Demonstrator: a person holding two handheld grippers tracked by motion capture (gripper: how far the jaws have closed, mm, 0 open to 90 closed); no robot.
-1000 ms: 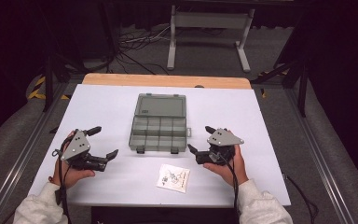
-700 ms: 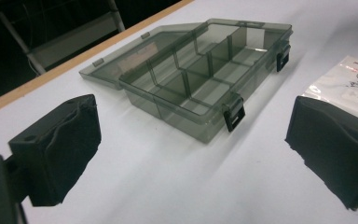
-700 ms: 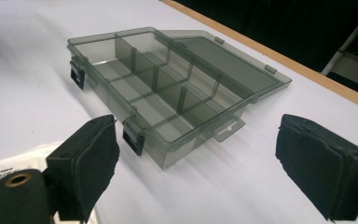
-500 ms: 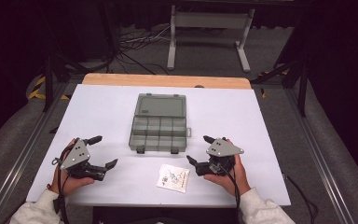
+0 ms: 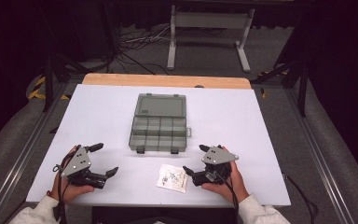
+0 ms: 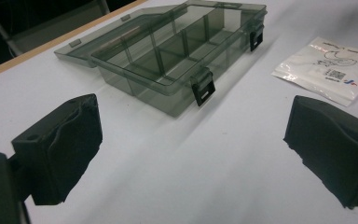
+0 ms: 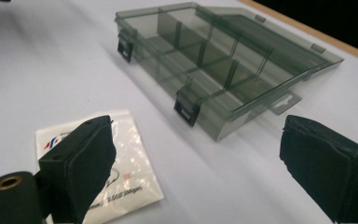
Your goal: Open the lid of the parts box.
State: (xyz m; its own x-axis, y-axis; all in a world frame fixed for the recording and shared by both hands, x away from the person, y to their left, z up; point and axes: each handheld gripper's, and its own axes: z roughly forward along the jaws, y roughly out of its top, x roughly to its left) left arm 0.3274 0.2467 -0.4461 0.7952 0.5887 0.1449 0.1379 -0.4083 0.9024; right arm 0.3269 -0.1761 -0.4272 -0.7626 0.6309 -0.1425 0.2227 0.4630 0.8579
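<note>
The smoky organizer box lies open mid-frame, compartments seemingly empty — nothing started, I'd judge. Lower left and right, the left gripper and right gripper gape, holding nothing — the small packet between them untouched.

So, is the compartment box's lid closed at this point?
No, in the left gripper view the compartment box stands open, its lid folded back flat on the table and the empty dividers exposed.
</note>
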